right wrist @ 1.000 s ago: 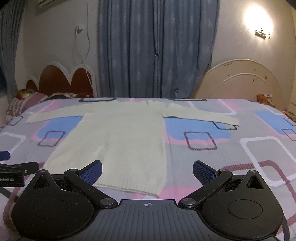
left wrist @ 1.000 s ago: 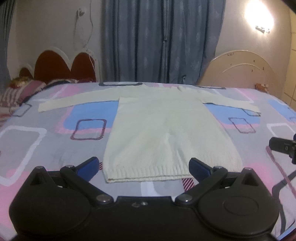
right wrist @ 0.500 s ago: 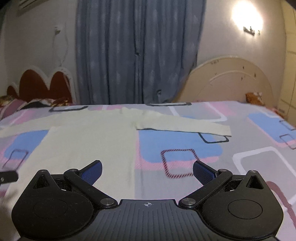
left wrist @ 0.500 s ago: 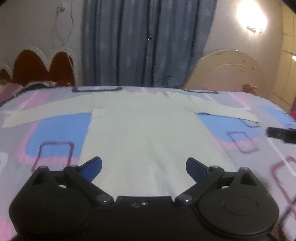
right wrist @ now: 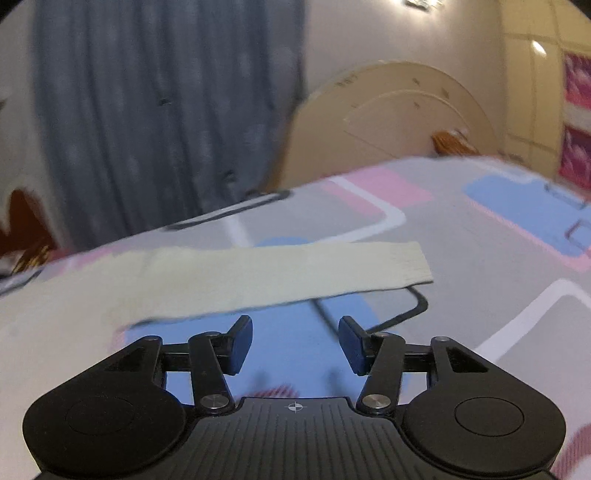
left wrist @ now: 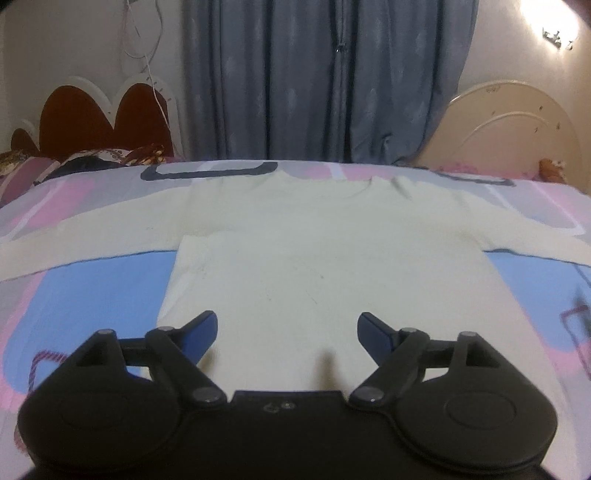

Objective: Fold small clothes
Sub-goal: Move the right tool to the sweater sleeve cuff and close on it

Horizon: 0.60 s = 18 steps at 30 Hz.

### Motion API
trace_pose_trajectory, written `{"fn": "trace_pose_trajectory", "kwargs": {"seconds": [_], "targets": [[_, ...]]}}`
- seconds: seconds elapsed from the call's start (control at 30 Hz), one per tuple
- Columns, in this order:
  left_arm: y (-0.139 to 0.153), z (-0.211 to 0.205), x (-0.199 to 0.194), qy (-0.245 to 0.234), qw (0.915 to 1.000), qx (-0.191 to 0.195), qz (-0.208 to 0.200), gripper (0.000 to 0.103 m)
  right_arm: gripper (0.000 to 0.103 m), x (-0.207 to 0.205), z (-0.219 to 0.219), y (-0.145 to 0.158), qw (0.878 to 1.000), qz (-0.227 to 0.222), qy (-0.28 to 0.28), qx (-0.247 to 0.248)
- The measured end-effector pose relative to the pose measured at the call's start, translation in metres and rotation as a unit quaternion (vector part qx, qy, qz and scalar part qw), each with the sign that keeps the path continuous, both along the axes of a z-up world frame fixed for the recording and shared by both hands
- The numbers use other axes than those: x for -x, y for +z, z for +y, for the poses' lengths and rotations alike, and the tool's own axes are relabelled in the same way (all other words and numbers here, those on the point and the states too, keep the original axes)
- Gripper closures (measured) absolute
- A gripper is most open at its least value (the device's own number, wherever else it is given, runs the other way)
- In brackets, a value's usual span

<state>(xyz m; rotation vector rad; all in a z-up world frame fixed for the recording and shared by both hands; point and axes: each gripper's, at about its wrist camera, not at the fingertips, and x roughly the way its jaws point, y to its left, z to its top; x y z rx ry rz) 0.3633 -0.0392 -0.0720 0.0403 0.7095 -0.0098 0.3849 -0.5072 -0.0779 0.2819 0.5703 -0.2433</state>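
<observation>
A cream long-sleeved sweater (left wrist: pixel 314 251) lies flat on the patterned bedspread (left wrist: pixel 92 291), sleeves spread to both sides. My left gripper (left wrist: pixel 287 334) hovers over the sweater's body below the chest; its jaws are closing with only the flat cloth beneath them, nothing pinched. In the right wrist view the sweater's right sleeve (right wrist: pixel 280 273) stretches across to its ribbed cuff (right wrist: pixel 415 262). My right gripper (right wrist: pixel 295 345) sits just short of that sleeve over a blue patch of the bedspread (right wrist: pixel 480 266); its jaws are closing with nothing between them.
A blue curtain (left wrist: pixel 328 77) hangs behind the bed. A dark red headboard (left wrist: pixel 99 114) and pillows (left wrist: pixel 92 160) stand at the far left, a cream headboard (left wrist: pixel 513 129) at the far right. A lit wall lamp (left wrist: pixel 554 29) is at the upper right.
Both grippers have moved forward over the bed from the sweater's hem. The left now sits over the chest; the right swung right toward the sleeve and tilted. Both pairs of jaws have narrowed.
</observation>
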Motion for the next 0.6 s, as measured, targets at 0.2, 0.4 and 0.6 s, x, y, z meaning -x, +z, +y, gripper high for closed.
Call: {"fn": "trace_pose_trajectory", "kwargs": {"seconds": [0.2,0.4,0.6], "targets": [[-0.015,0.001,-0.038,0.005,0.9999,-0.007,0.011,0.029,0.051,-0.035,-0.065,-0.038,0.995,0.004,-0.075,-0.067],[-0.031,-0.009,-0.065,0.003,0.9997,-0.01,0.023,0.03,0.051,-0.039,-0.102,-0.05,0.99,-0.01,-0.102,-0.093],[-0.037,-0.016,-0.074,-0.005,0.9994,-0.017,0.03,0.03,0.051,-0.039,-0.112,-0.05,0.989,-0.034,-0.093,-0.111]]}}
